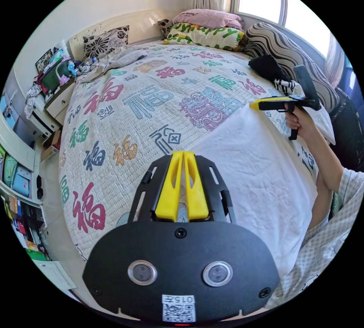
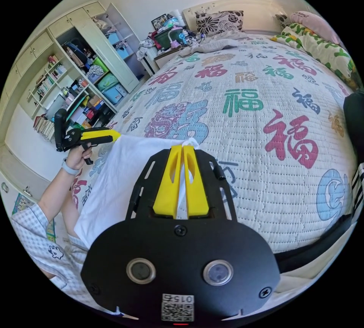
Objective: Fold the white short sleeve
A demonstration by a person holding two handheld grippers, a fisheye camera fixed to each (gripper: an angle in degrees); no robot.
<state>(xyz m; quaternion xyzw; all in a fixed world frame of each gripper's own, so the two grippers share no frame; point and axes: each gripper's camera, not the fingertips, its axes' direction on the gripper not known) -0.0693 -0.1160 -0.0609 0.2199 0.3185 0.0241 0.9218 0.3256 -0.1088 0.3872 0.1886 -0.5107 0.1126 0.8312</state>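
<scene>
Over the patterned bedspread [image 1: 125,115] the white short sleeve [image 1: 250,176] hangs stretched between both tools — the left gripper [image 1: 184,153] and right gripper [image 2: 184,148] each have jaws pressed together, pinching a top corner.

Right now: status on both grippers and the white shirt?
Left gripper shut on white shirt edge. Right gripper shut on the other corner. Shirt held up over the bedspread. Nothing in the way.
</scene>
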